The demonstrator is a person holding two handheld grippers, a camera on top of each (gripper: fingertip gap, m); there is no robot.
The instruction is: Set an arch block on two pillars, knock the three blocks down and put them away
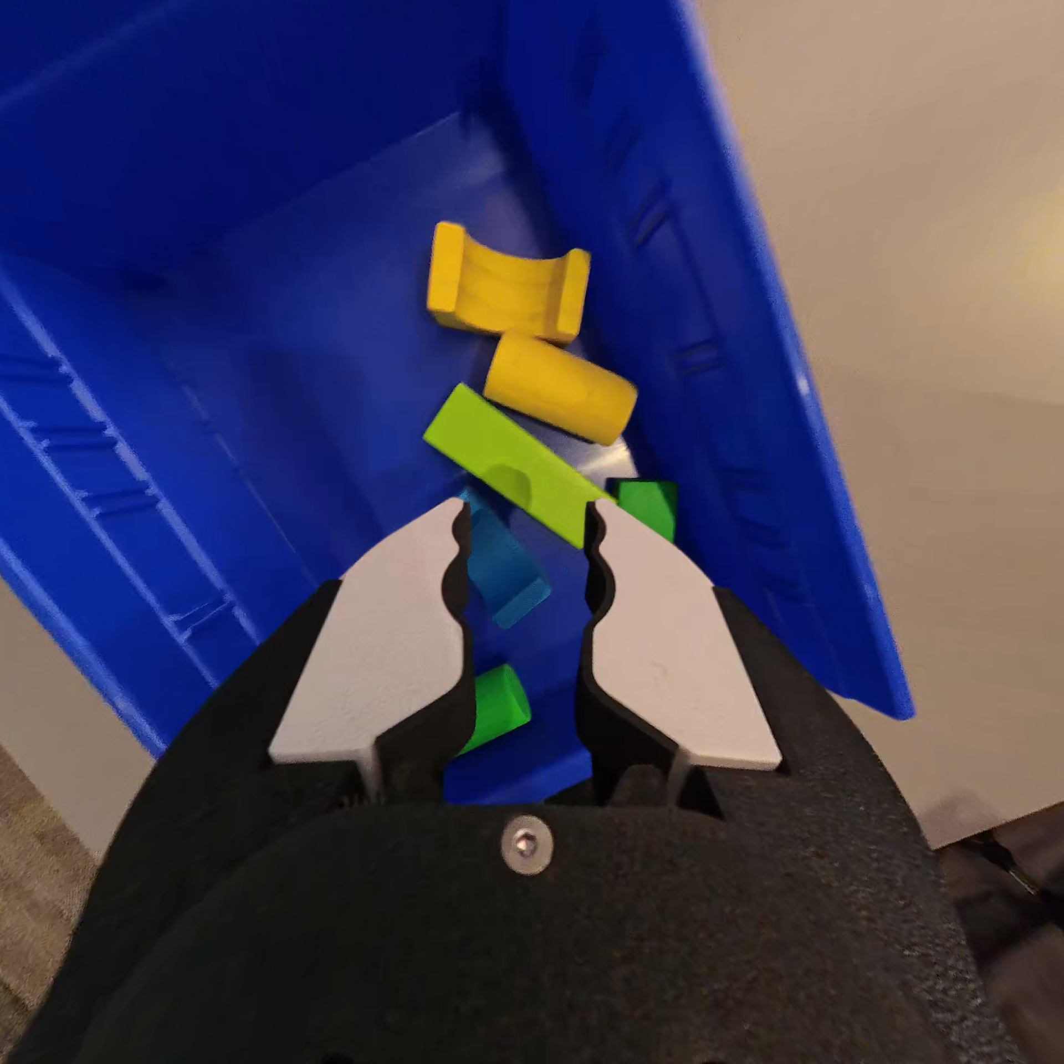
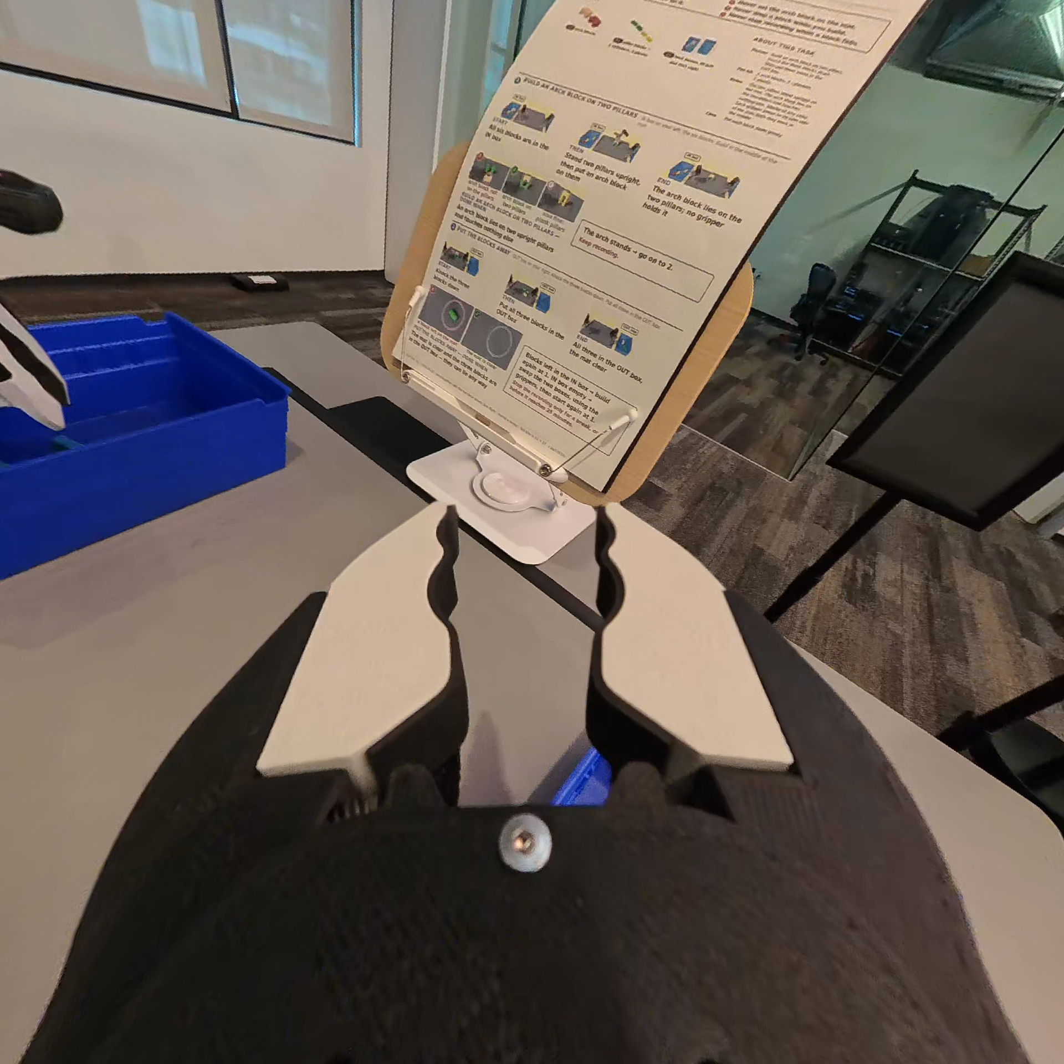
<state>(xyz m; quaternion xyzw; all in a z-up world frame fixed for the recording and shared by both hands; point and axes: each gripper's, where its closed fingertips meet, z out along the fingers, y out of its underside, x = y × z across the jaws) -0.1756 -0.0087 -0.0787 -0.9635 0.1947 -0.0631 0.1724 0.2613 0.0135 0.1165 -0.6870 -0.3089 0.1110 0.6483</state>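
I am hovering my left claw, jaws apart and empty, over the blue bin; the yellow arch block is lying straight ahead, long axis crosswise; my right claw, likewise gaping, is waiting well apart.

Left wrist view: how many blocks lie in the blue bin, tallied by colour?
Yellow: 2, the yellow arch block and the yellow cylinder block
Lime green: 1, the lime-green flat plank block
Dark green: 2, the dark green block by the bin wall and the dark green block between the fingers
Blue: 1, the teal-blue block
Total: 6

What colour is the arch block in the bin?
Yellow arch block; clearest in the left wrist view.
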